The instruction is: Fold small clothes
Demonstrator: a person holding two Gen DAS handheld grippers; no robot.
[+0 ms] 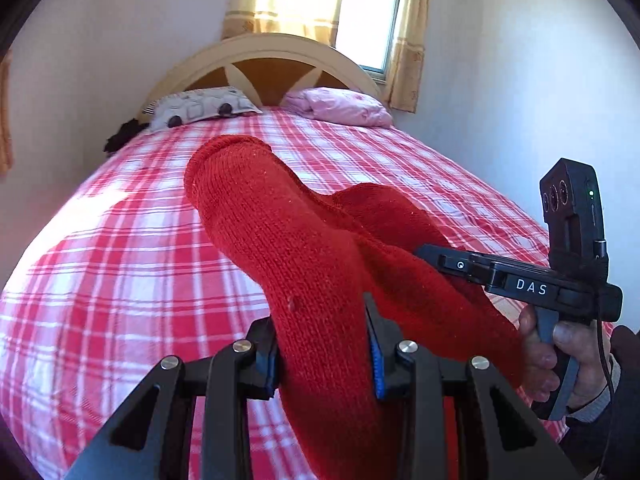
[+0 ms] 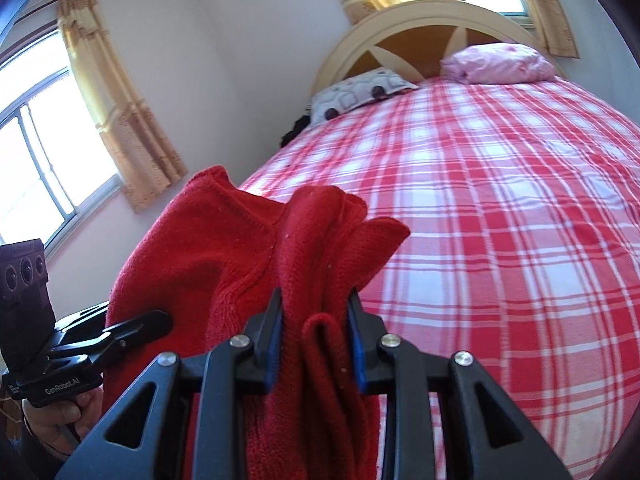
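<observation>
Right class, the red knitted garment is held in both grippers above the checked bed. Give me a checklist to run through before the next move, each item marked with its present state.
1. Left gripper clamped on the red garment: ok.
2. Right gripper clamped on bunched fabric: ok.
3. Garment spread flat between the grippers: not ok, it is bunched and draped.
4. Checked bedspread ahead free of clutter: ok.
5. Pillows well away from the garment: ok.
6. Lower hem clear of the bed: cannot tell.
</observation>
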